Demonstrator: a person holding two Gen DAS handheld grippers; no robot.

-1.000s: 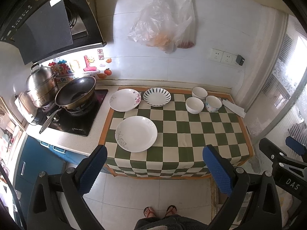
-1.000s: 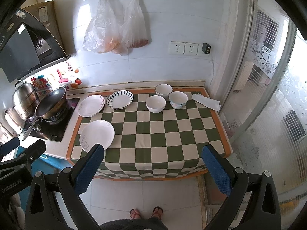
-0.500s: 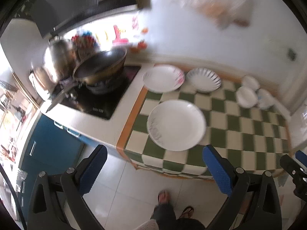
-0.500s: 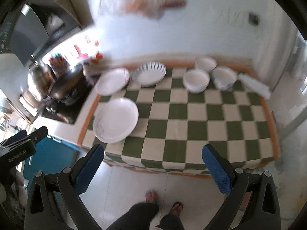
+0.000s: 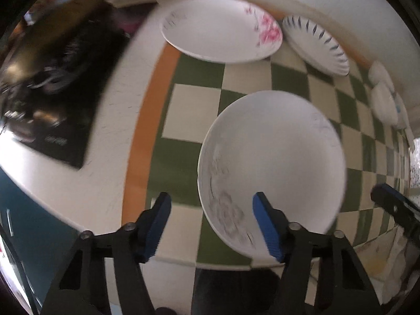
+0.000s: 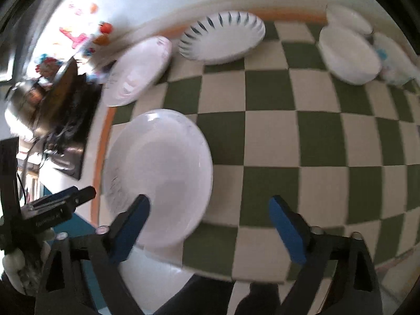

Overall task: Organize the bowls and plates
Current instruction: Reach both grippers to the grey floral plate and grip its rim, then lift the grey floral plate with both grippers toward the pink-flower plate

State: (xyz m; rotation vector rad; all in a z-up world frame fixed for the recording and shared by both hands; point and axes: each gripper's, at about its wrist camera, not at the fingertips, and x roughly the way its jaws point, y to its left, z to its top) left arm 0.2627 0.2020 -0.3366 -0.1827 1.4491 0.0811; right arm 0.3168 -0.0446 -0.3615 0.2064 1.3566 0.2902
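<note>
Both grippers have dropped close over the checked surface (image 5: 194,110), fingers narrowing but still spread, pinching nothing. Left gripper (image 5: 211,225) straddles the white plate (image 5: 273,162) rim at 7 o'clock; right gripper (image 6: 210,225) nears its 5 o'clock edge. Best to grip the rim squarely.

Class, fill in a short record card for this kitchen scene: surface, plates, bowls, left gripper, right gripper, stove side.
Surface: green-and-cream checked cloth with an orange border
Plates: three; large white plate nearest, pink-flowered plate and dark-striped plate behind it
Bowls: white bowls grouped at the far right; exact count unclear in the blur
Left gripper: open, jaws just closing, straddling the large plate's near-left rim, nothing gripped
Right gripper: open, jaws just closing, over the large plate's near edge, nothing gripped
Stove side: dark wok on a black cooktop, blurred
</note>
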